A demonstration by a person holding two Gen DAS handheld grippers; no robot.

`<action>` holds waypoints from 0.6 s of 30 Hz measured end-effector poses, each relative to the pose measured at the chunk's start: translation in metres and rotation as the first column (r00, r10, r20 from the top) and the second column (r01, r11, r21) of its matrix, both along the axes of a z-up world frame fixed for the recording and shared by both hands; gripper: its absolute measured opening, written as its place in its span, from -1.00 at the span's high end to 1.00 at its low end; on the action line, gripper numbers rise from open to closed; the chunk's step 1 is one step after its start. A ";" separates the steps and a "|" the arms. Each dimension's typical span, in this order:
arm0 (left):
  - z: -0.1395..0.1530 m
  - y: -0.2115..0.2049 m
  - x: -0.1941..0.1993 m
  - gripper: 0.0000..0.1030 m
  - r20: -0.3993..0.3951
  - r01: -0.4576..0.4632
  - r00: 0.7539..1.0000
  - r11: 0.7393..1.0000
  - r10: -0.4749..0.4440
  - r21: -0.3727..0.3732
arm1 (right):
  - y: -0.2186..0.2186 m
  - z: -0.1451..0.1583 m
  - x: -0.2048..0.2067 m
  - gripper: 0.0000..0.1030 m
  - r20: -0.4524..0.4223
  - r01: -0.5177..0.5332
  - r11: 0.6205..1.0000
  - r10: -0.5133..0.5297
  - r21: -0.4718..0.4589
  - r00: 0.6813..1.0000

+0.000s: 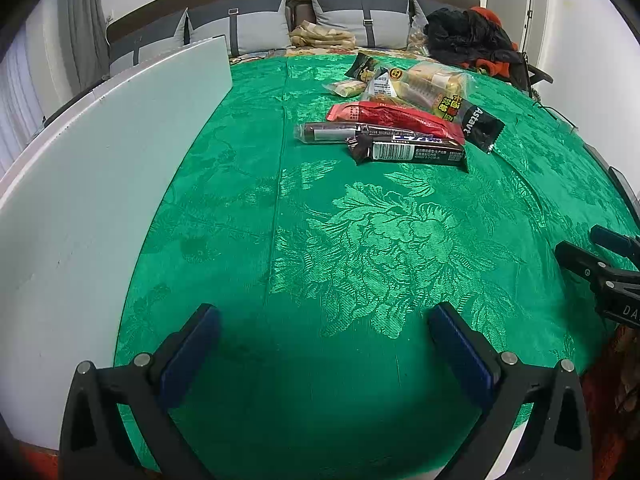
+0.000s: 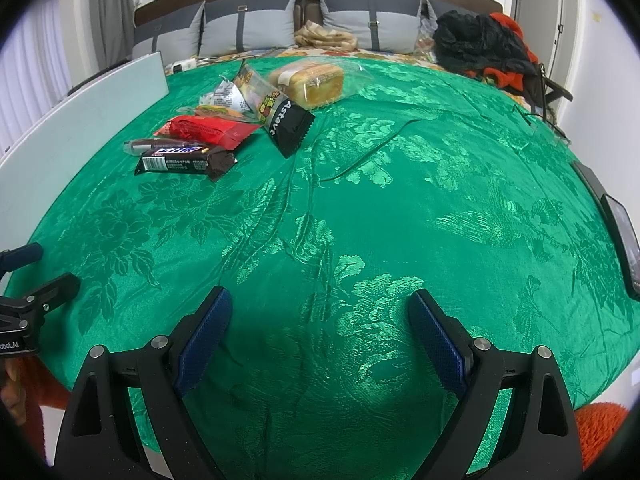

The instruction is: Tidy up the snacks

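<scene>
We judged the sorting had not yet begun; our left gripper [image 1: 323, 344] and right gripper [image 2: 320, 332] both hung released over the green cloth [image 2: 400, 220], fingers spread wide and holding nothing; the snacks [image 1: 400, 116] lay in a loose heap at the far side of the cloth, well apart from both tools. Nearest us was a dark chocolate bar [image 1: 412, 152], touching a slim brown stick [image 1: 332, 132] and a red packet [image 1: 392, 118]; behind them lay a black sachet [image 1: 478, 126] and a wrapped cake [image 2: 316, 80]. The next move, we thought, called for reaching forward to the chocolate bar; we saw no box or tray, only a white board [image 1: 100, 160] on the left.
</scene>
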State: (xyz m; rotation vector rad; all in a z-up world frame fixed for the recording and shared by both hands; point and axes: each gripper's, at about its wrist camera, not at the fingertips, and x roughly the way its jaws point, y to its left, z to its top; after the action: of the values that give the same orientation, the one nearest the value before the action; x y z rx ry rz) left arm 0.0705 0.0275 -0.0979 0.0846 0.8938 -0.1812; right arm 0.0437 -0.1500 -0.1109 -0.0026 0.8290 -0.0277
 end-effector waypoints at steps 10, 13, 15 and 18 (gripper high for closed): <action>0.000 0.000 0.000 -1.00 0.001 0.001 1.000 1.000 -0.001 0.000 | 0.000 0.000 0.000 -0.80 0.000 0.000 1.000 0.000 0.000 1.000; 0.000 0.000 0.000 -1.00 0.005 0.001 1.000 1.000 -0.001 -0.001 | 0.000 0.000 0.000 -0.80 0.000 0.000 1.000 0.000 0.000 1.000; 0.000 0.001 -0.001 -1.00 0.014 0.001 1.000 1.000 -0.001 -0.003 | 0.000 0.000 0.000 -0.80 0.000 0.001 1.000 -0.001 0.000 1.000; 0.000 0.001 -0.003 -1.00 0.023 0.000 1.000 1.000 0.001 -0.005 | 0.000 0.000 0.000 -0.80 0.000 0.000 1.000 0.000 0.000 1.000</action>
State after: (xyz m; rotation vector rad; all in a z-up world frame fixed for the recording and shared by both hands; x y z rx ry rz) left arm 0.0675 0.0288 -0.0980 0.0816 0.8705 -0.1817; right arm 0.0435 -0.1500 -0.1105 -0.0024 0.8285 -0.0279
